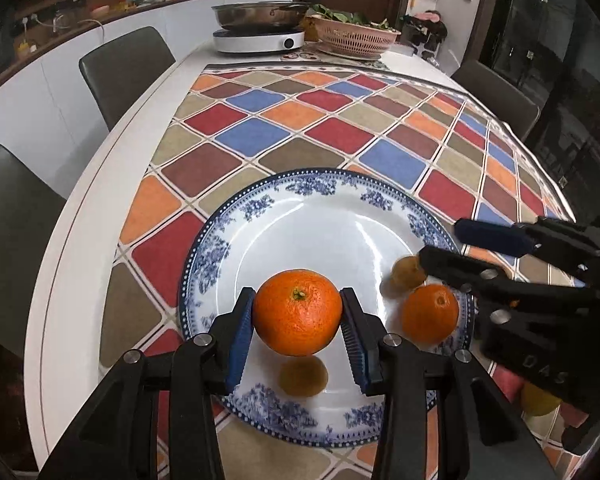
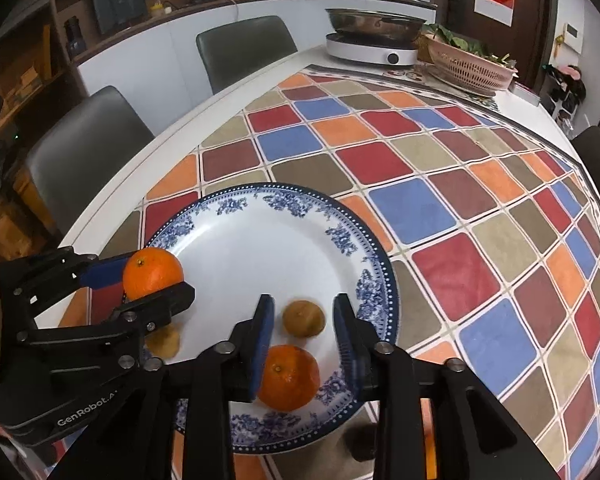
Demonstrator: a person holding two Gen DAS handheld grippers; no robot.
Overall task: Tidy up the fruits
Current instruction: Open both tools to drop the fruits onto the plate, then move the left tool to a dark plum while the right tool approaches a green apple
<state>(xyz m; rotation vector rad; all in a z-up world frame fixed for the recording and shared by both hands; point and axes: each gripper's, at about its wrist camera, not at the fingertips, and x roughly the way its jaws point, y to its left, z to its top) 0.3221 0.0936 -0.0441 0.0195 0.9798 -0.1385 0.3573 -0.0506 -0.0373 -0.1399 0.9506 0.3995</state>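
My left gripper (image 1: 298,314) is shut on a large orange (image 1: 297,312) and holds it just above the blue-and-white plate (image 1: 260,208); the same orange shows in the right wrist view (image 2: 153,272). A second orange (image 1: 430,312) rests on the plate's right rim, also visible below my right gripper (image 2: 288,376). A small brownish fruit (image 1: 408,274) lies on the plate (image 2: 260,240), seen between the right fingers (image 2: 303,318). Another brownish fruit (image 1: 303,376) lies under the held orange (image 2: 163,342). My right gripper (image 2: 304,320) is open above the plate.
The plate sits on a checkered tablecloth (image 1: 340,128) on a white table. An induction cooker with a steel pan (image 1: 260,36) and a pink basket of greens (image 1: 354,38) stand at the far end. Chairs (image 1: 124,68) line the left side. Other fruit (image 1: 540,400) lies at the right edge.
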